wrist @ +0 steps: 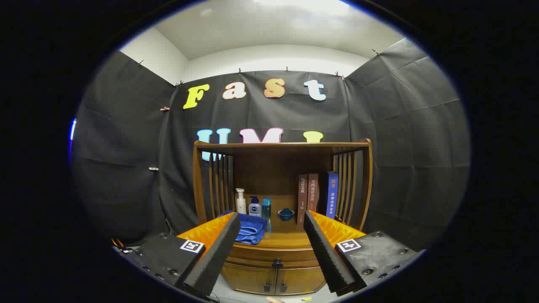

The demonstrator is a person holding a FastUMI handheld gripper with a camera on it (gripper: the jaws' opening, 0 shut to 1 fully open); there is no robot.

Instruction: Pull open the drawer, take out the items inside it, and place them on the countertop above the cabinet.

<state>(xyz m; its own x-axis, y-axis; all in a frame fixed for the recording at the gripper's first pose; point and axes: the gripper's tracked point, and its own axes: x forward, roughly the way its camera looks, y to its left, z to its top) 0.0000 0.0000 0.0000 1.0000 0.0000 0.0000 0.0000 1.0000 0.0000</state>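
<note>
Gripper [269,219] jaws wide apart, nothing between them; fingers aimed at a wooden cabinet [273,277] standing well ahead against the booth's black cloth wall [126,168]. Drawer [273,256] sits closed under the countertop [282,240], its dark knob [277,264] centred in the gap between the fingers, below the tips and apart from both. Two small doors [273,280] below the drawer, also shut. Open room on both sides of the cabinet and in front of it. On the countertop: folded blue towel [252,230] at left near the front edge, just beside the left finger; behind it a white pump bottle [241,202], a second pump bottle [254,207], a teal bottle [266,208]; small blue lidded bowl [286,214] mid-back; three upright books [316,195] at right against the slatted side rail [351,185]. Spine and bottle writing too small to read.
</note>
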